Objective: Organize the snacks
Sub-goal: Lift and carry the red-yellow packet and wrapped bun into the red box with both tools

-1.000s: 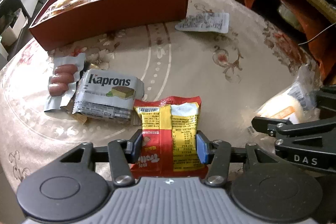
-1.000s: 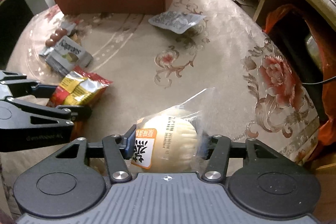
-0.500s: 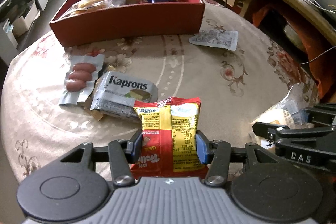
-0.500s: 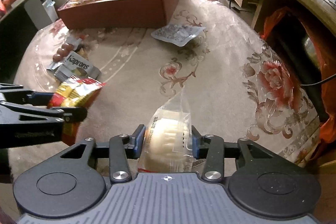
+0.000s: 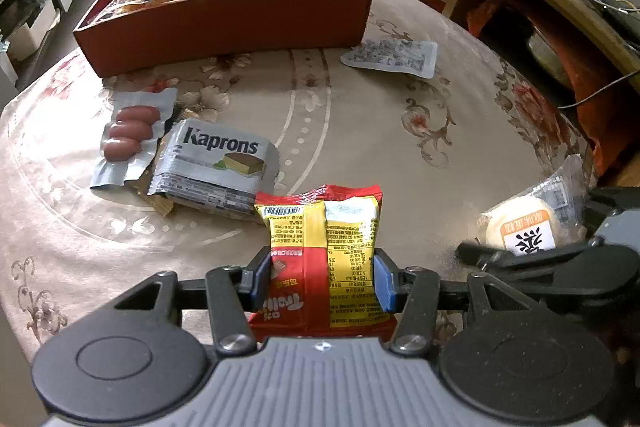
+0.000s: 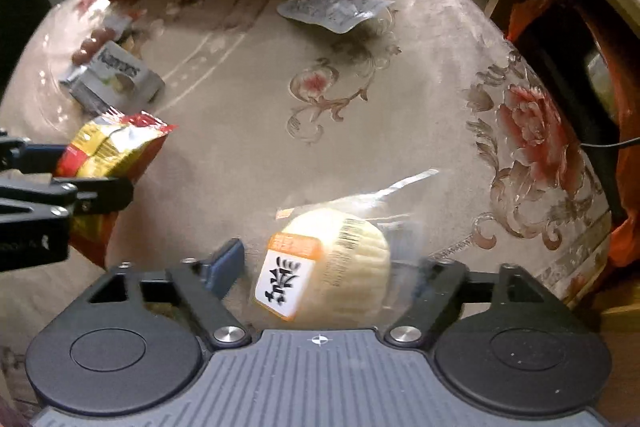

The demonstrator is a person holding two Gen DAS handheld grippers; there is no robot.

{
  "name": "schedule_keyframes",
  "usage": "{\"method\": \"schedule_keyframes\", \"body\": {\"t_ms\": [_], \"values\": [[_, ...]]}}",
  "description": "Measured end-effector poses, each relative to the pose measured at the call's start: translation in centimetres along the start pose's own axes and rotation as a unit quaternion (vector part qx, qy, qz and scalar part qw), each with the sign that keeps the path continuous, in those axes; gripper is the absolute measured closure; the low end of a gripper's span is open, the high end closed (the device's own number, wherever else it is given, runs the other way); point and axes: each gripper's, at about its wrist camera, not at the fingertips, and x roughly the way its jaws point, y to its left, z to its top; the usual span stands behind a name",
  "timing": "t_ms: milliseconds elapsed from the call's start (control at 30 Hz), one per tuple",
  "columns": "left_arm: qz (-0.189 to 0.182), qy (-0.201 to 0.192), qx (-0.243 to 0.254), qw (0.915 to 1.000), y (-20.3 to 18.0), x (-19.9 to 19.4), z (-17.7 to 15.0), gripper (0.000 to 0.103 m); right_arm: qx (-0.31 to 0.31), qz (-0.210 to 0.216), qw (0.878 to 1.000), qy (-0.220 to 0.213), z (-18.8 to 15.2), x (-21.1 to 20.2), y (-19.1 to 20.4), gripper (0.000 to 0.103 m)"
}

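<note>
Left claw [image 5: 320,281] is clamped on the red and yellow snack bag [image 5: 322,247], pads pressing both sides. Right claw [image 6: 316,267] has just been opening; the wrapped bun [image 6: 332,267] sits between its jaws w/ a gap on the left side, so not gripped. Both are over the counter [image 5: 360,131], w/ a floral cloth. Red box [image 5: 224,15] at the far edge already has snacks in it. Wafer pack [image 5: 218,163] and sausages [image 5: 130,131] lie in front of it, wood shelving behind.

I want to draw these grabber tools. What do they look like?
Both look alike. The left gripper is black, with blue pads on its fingers, silver screws, two round black discs and a ribbed grey body. The right gripper matches. No hand, sleeve or cable shows.
</note>
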Motion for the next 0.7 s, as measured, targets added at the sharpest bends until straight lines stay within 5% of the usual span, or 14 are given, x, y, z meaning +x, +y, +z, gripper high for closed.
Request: {"method": "schedule_keyframes", "body": {"t_ms": [300, 700], "values": [[-0.002, -0.017, 0.001, 0.9999, 0.2, -1.2, 0.0, 0.05, 0.06, 0.048, 0.996, -0.035, -0.6, -2.5, -1.4, 0.053], [0.001, -0.03, -0.024, 0.9992, 1.0, -2.8, -0.2, 0.05, 0.074, 0.081, 0.992, -0.066, -0.3, -4.1, -1.4, 0.055]]}}
